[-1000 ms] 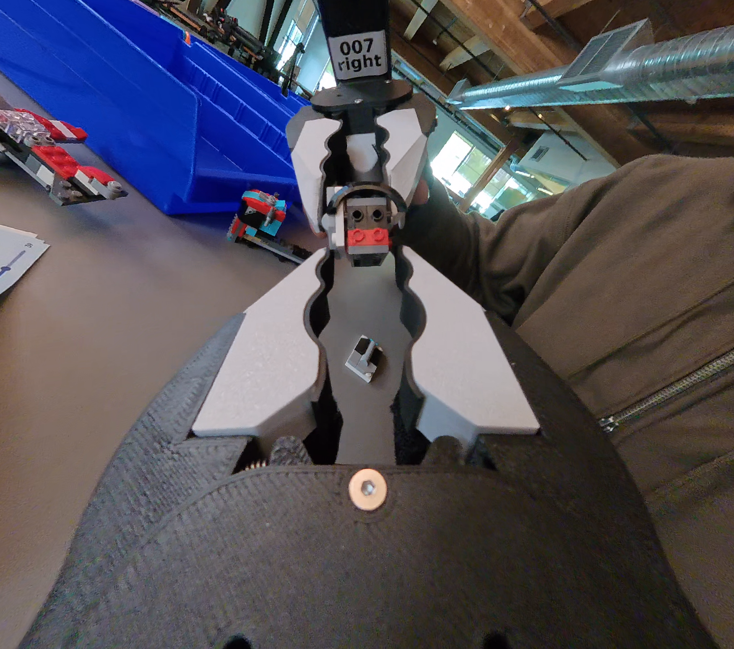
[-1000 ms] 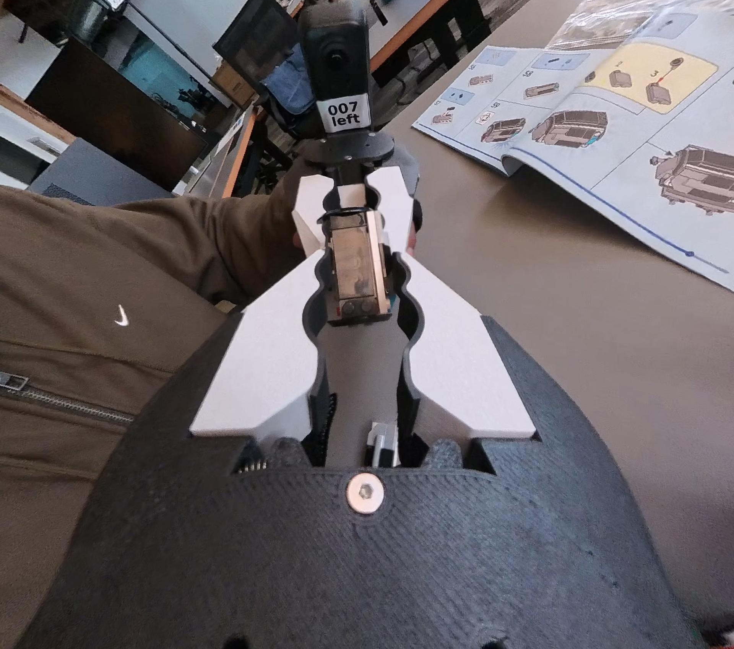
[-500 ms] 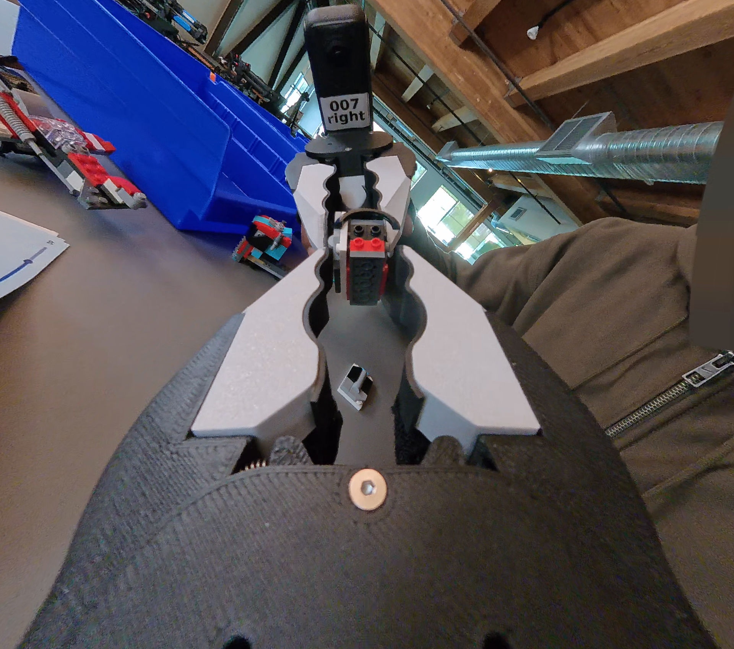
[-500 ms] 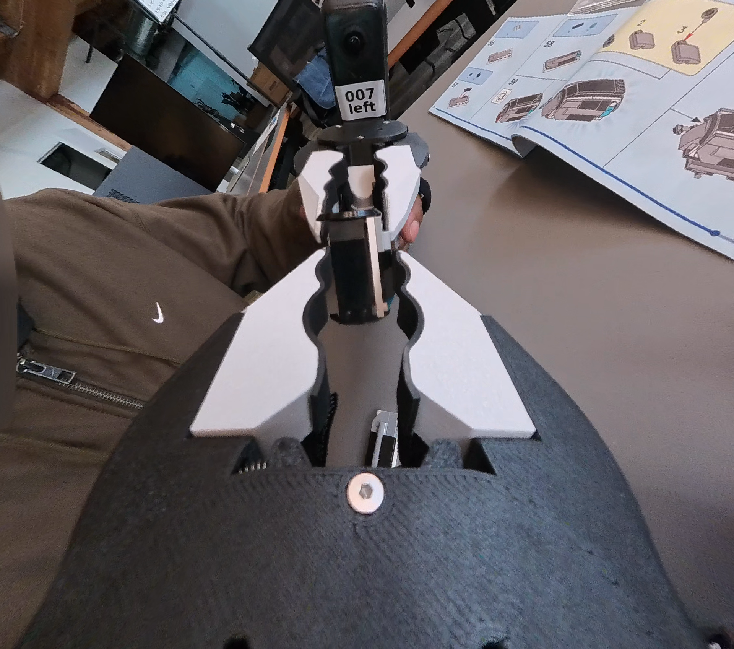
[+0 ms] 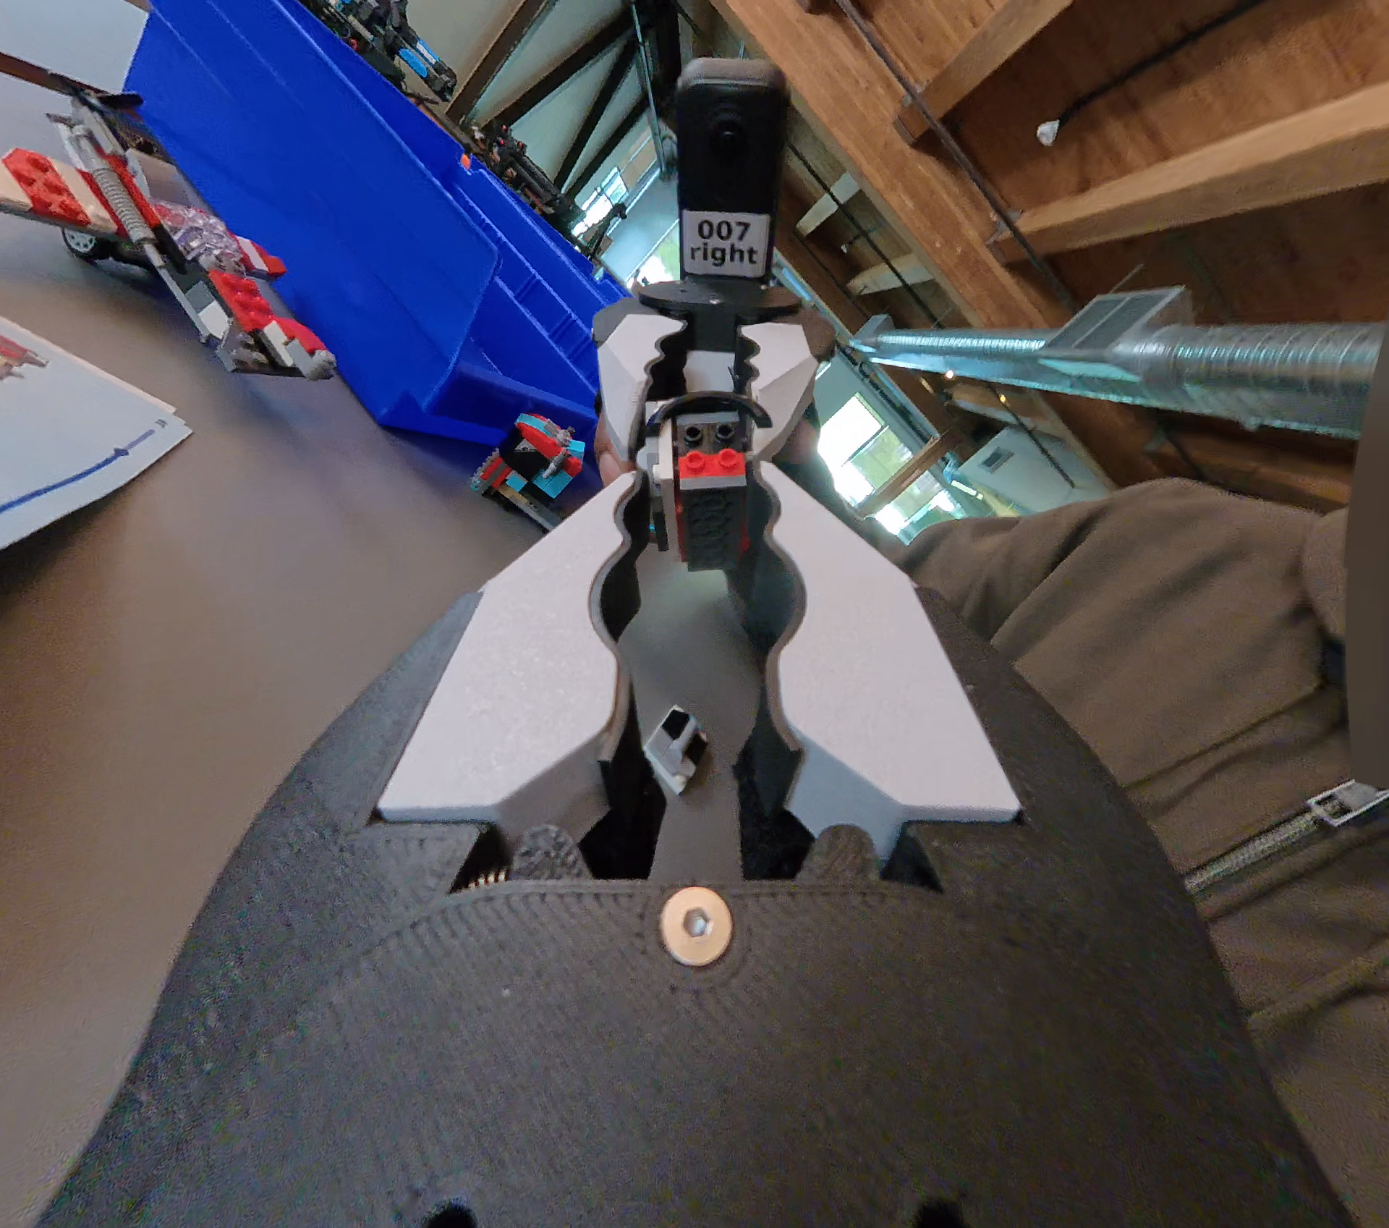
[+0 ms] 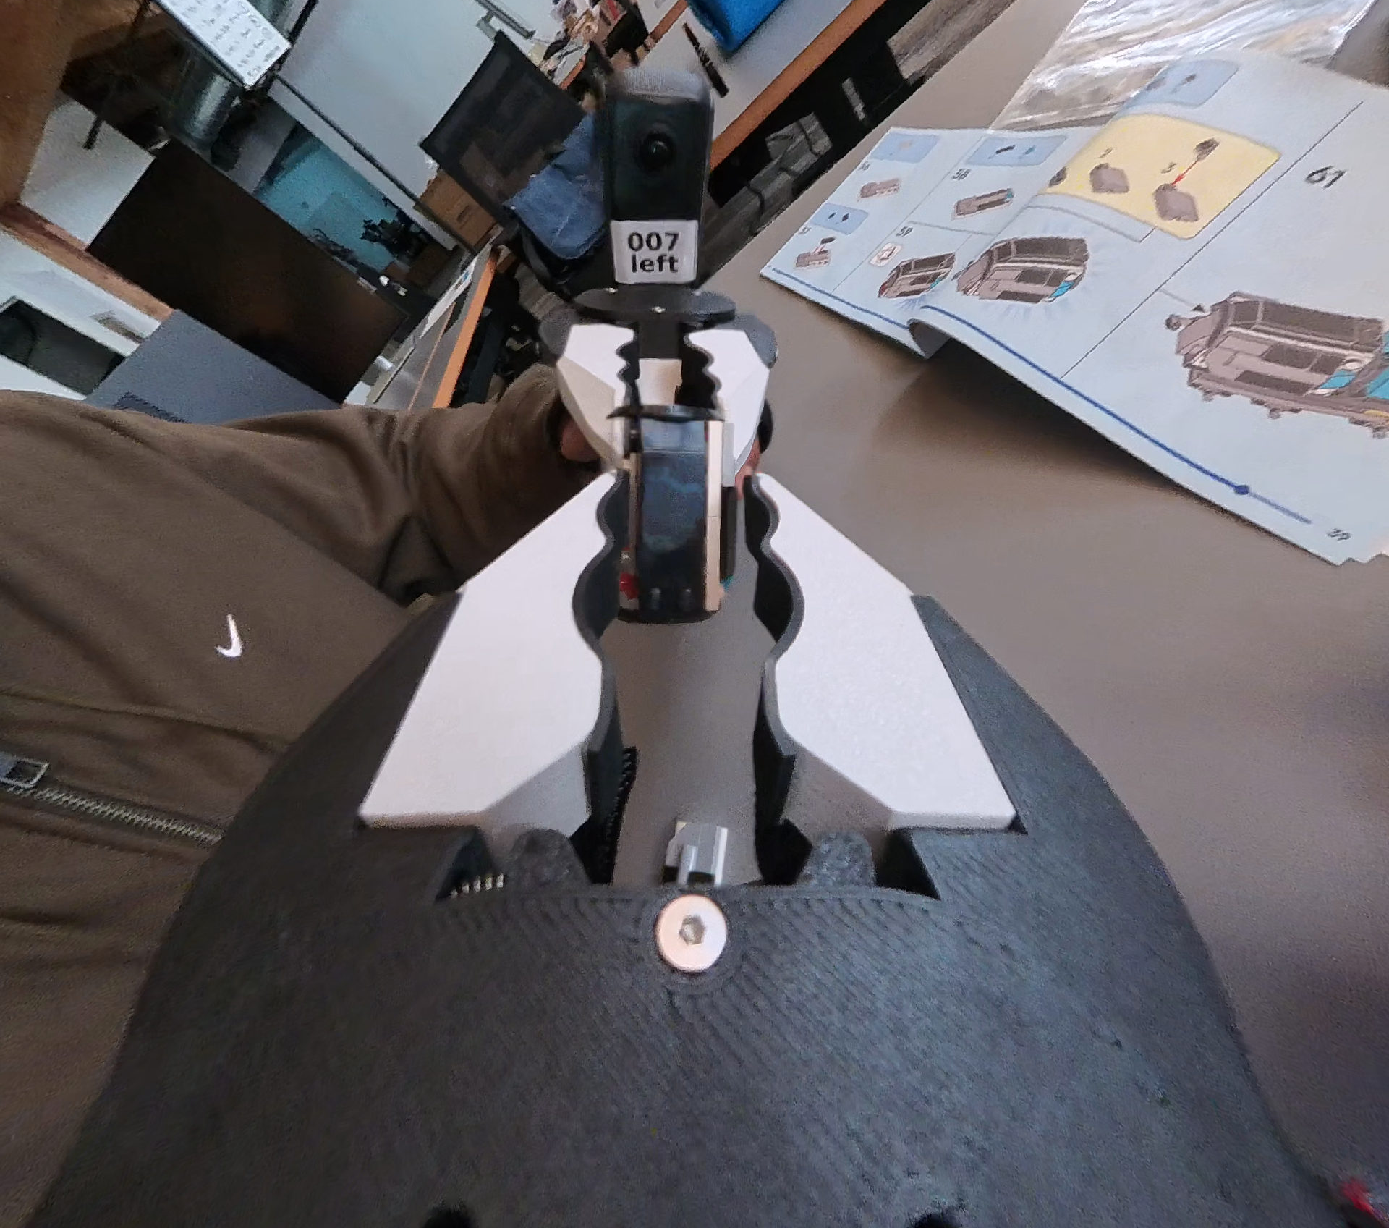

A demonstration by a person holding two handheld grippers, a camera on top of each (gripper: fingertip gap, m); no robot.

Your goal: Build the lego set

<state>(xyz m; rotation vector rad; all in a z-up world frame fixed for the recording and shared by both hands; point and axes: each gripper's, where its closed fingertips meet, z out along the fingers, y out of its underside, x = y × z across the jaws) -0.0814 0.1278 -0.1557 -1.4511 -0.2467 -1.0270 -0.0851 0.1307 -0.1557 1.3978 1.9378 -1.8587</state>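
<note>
A small brick assembly (image 5: 710,500), black with red studs on top and a grey-white side, sits between my two grippers, which face each other tip to tip above the brown table (image 5: 225,628). My left gripper (image 5: 699,508) is shut on its near end. The right gripper (image 5: 710,395) grips its far end in this view. In the right wrist view the assembly (image 6: 669,515) looks black with a tan side. My right gripper (image 6: 680,530) is shut on it, and the left gripper (image 6: 661,410) holds the other end.
A blue bin (image 5: 338,177), a small red and teal brick model (image 5: 537,463) and a long red, white and grey model (image 5: 150,229) lie to the left. An open instruction booklet (image 6: 1127,290) lies right. A loose grey piece (image 5: 676,744) lies on the table. A person's brown sleeve (image 6: 263,500) is close by. My two grippers' fingertips are within a few centimetres of each other.
My left jaws have narrowed onto the assembly, which now reaches deeper between its fingertips. Both grippers have tilted together. The right gripper's hold looks unchanged.
</note>
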